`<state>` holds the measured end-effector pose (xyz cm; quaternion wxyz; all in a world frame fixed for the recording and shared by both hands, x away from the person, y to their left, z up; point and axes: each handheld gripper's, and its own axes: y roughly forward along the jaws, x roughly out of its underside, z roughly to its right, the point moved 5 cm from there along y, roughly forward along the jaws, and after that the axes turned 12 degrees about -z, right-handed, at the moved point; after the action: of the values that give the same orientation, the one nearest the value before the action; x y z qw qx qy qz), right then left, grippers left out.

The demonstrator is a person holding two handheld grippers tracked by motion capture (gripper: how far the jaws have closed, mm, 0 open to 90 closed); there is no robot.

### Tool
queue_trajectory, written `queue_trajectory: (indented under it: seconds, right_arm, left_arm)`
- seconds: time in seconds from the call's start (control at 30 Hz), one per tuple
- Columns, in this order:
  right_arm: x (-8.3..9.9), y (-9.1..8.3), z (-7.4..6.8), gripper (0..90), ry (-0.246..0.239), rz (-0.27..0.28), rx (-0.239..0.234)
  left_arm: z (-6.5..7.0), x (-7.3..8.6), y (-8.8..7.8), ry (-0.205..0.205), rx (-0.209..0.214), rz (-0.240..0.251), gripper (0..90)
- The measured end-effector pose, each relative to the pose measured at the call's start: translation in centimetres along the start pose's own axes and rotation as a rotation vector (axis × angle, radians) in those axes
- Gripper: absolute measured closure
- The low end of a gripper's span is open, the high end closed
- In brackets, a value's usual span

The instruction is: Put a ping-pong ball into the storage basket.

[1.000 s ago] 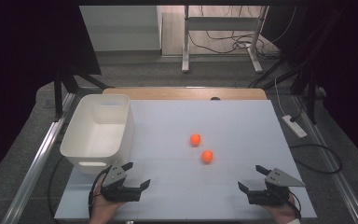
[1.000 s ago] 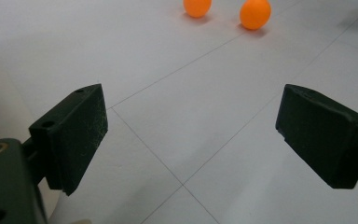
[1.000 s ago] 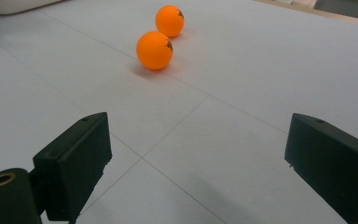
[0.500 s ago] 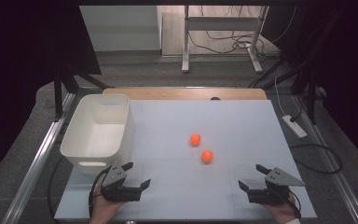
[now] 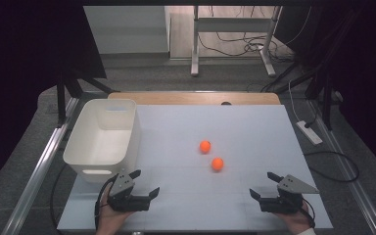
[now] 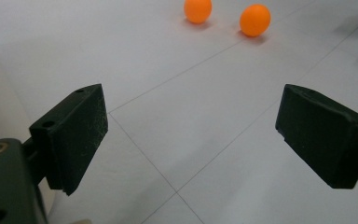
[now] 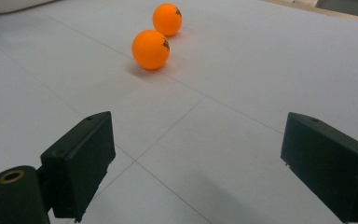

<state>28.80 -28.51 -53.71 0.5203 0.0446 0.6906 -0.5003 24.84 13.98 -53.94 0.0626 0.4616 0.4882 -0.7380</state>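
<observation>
Nothing has shifted since the earlier frames: left claw (image 5: 144, 183) at seven o'clock and right claw (image 5: 265, 184) at five stay wide, empty; both orange balls (image 5: 217, 164) unmoved.

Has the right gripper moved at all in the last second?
No. In the high view the right gripper sits at the same spot near the white table's front edge, the same gap from the nearer orange ball, jaws open.

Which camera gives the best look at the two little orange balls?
The right gripper view: the nearer ball and farther ball look large and sharp, dark markings visible. In the left gripper view they sit small at the top edge. The high view shows them tiny, apart on the table.
</observation>
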Motion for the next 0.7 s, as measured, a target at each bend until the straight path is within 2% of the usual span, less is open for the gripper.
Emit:
queue_trajectory:
  seconds: [0.2, 0.37, 0.63, 0.7]
  right_arm:
    - [-0.32, 0.51, -0.11, 9.5, -0.011, -0.009, -0.003]
    - [-0.35, 0.56, -0.32, 9.6, -0.022, -0.014, 0.004]
    - [-0.28, 0.54, -0.23, 10.1, -0.016, -0.019, 0.010]
    - [-0.32, 0.51, -0.26, 10.1, -0.011, -0.017, 0.010]
  left_arm:
    - [-0.09, 0.39, -0.01, -0.006, 0.001, -0.007, 10.1]
    - [0.05, 0.04, -0.11, -0.014, 0.011, -0.006, 10.5]
    - [0.40, -0.14, 0.15, -0.005, 0.020, -0.015, 10.5]
    - [0.56, -0.28, 0.09, 0.012, 0.008, -0.017, 10.5]
